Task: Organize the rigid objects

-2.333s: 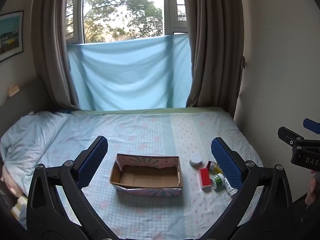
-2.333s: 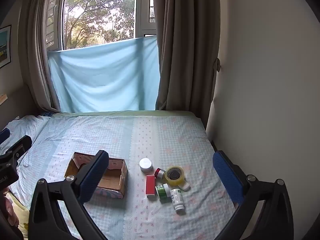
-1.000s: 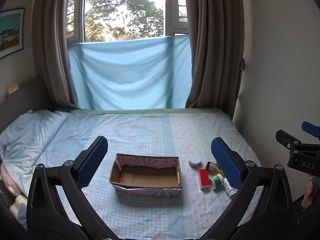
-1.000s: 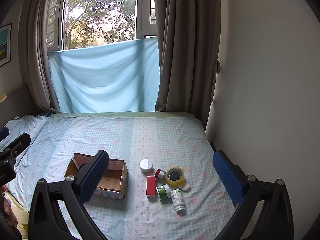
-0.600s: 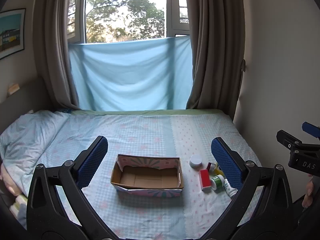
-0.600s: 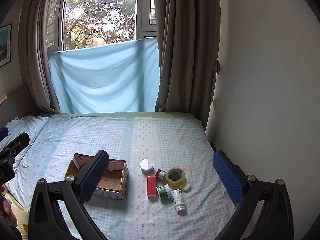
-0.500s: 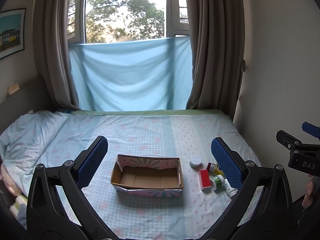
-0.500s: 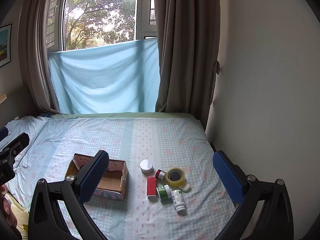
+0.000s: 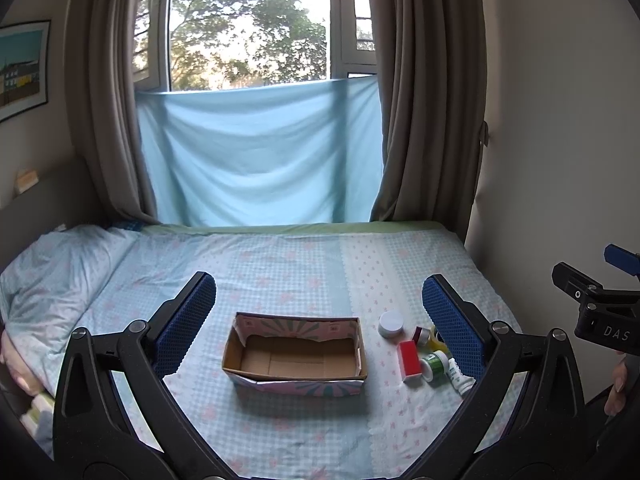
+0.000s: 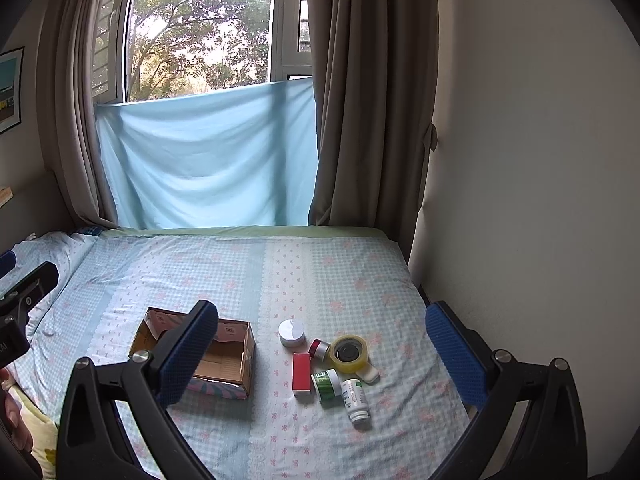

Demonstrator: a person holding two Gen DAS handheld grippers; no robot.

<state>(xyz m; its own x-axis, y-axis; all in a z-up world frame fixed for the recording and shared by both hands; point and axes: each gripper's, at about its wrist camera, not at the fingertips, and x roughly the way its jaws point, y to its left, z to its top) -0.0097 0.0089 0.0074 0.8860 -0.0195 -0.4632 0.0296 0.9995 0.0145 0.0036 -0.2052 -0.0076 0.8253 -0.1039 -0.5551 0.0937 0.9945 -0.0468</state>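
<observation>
While both grippers are held above the near end of the bed (image 9: 280,264), nothing is gripped by either. The left gripper (image 9: 318,320) is seen with its blue pads spread wide, the cardboard box (image 9: 294,350) framed between them on the sheet below. The right gripper (image 10: 322,344) is likewise spread wide and empty, and the cluster of small things is seen between its pads.

The box is open at the top and nothing is seen inside it. To its right, apart from it, the small things are gathered close together: a round white jar (image 10: 291,333) lies farthest, a red box (image 10: 301,374) lies flat just near of it, and a small red-capped bottle (image 10: 319,349) is set between the red box and a roll of yellow tape (image 10: 348,354). A green-labelled jar (image 10: 326,385) is tipped on its side just right of the red box, and a white bottle (image 10: 355,398) lies beside it, nearest of all. A white piece (image 10: 370,375) is partly tucked under the tape roll; what it is cannot be told.
</observation>
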